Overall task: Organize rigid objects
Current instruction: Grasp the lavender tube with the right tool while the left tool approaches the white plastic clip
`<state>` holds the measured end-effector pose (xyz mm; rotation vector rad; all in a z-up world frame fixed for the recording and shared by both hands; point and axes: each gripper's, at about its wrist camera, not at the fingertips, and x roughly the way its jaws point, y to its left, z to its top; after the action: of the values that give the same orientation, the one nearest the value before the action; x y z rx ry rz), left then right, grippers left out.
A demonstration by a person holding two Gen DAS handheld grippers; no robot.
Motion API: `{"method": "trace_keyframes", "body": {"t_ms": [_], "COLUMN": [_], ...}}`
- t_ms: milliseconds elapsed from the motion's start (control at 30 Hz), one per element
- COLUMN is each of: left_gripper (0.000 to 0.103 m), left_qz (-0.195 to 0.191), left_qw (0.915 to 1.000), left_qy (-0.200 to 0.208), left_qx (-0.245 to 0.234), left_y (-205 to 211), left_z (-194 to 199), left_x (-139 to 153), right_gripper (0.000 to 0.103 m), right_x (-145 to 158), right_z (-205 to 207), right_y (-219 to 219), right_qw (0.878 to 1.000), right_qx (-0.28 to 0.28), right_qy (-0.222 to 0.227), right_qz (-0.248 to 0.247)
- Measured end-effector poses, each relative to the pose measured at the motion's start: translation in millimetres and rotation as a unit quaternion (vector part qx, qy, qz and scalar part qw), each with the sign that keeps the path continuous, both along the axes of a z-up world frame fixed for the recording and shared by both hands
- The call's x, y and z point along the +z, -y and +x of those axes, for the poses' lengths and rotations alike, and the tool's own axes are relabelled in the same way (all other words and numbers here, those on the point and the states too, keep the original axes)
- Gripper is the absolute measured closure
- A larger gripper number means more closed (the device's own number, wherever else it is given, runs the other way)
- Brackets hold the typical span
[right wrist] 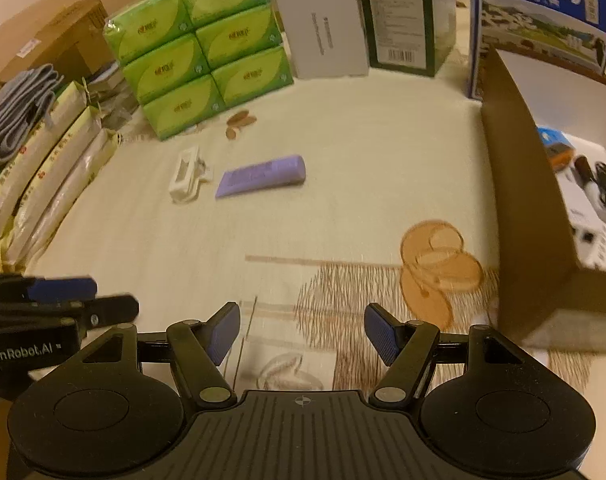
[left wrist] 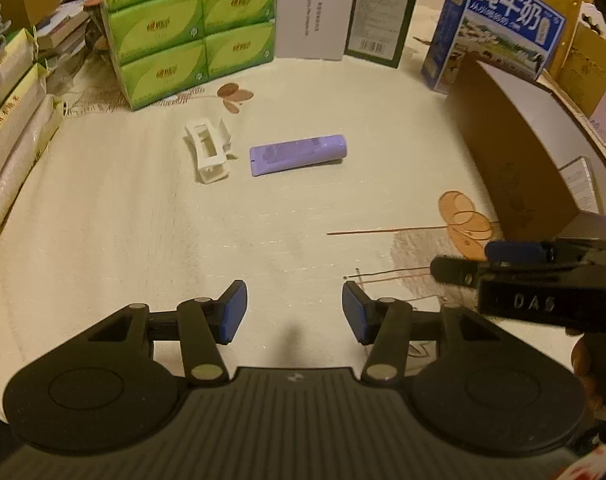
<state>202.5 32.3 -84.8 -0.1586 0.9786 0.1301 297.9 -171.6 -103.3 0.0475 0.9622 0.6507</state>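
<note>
Purple case (left wrist: 298, 155) beside white clip (left wrist: 208, 155), perhaps a hair claw, left hand-held gripper (left wrist: 294, 312) and right hand-held gripper (right wrist: 301, 334) agape, empty

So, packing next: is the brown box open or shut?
Open. The brown box has no lid on top; the right wrist view shows white items inside it.

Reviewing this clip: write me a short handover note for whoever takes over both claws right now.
Left claw: open, empty, above bare tablecloth.
Right claw: open, empty, beside the cardboard box.
Things: white hair clip and purple remote lie side by side mid-table, apart, untouched.
Done: the box already holds some items, including a white device; the rest is too blurred to name.
Left: likely pick up the clip and the remote and place them in the box.
</note>
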Motion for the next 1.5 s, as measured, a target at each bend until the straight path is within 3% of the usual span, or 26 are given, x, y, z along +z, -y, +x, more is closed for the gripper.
{"method": "trace_keyframes", "body": {"t_ms": [333,600,767,967,1067,1233,1267,1400,1500], "left_gripper": [0.055,0.055,0.050,0.049,0.041,0.039,0.039,0.039,0.039], "left_qz": [0.011,0.024,0.033,0.034,0.038,0.048,0.049,0.044,0.046], "left_qw": [0.9996,0.9990,0.9987,0.9988,0.9985,0.9976,0.9975,0.9972,0.9969], "left_qy": [-0.002,0.013,0.019,0.020,0.025,0.039,0.041,0.047,0.050], "left_qx": [0.026,0.034,0.033,0.029,0.029,0.030,0.031,0.037,0.038], "left_y": [-35,-59,-69,-76,-79,-83,-84,-89,-90], "left_z": [35,72,93,111,116,120,121,124,128], "left_x": [-32,-51,-62,-70,-72,-73,-73,-74,-74], "right_gripper": [0.037,0.037,0.037,0.037,0.037,0.038,0.042,0.076,0.078], "right_x": [-22,-38,-47,-64,-71,-76,-76,-75,-73], "right_z": [54,90,110,125,126,120,118,116,109], "right_y": [-24,-67,-94,-120,-131,-142,-143,-142,-137], "right_qw": [0.999,0.998,0.994,0.981,0.971,0.955,0.953,0.957,0.964], "right_qx": [0.006,0.048,0.084,0.151,0.192,0.237,0.238,0.235,0.199], "right_qy": [0.025,0.040,0.072,0.116,0.133,0.166,0.172,0.161,0.161], "right_qz": [0.028,0.025,0.005,-0.043,-0.058,-0.071,-0.074,-0.060,-0.069]}}
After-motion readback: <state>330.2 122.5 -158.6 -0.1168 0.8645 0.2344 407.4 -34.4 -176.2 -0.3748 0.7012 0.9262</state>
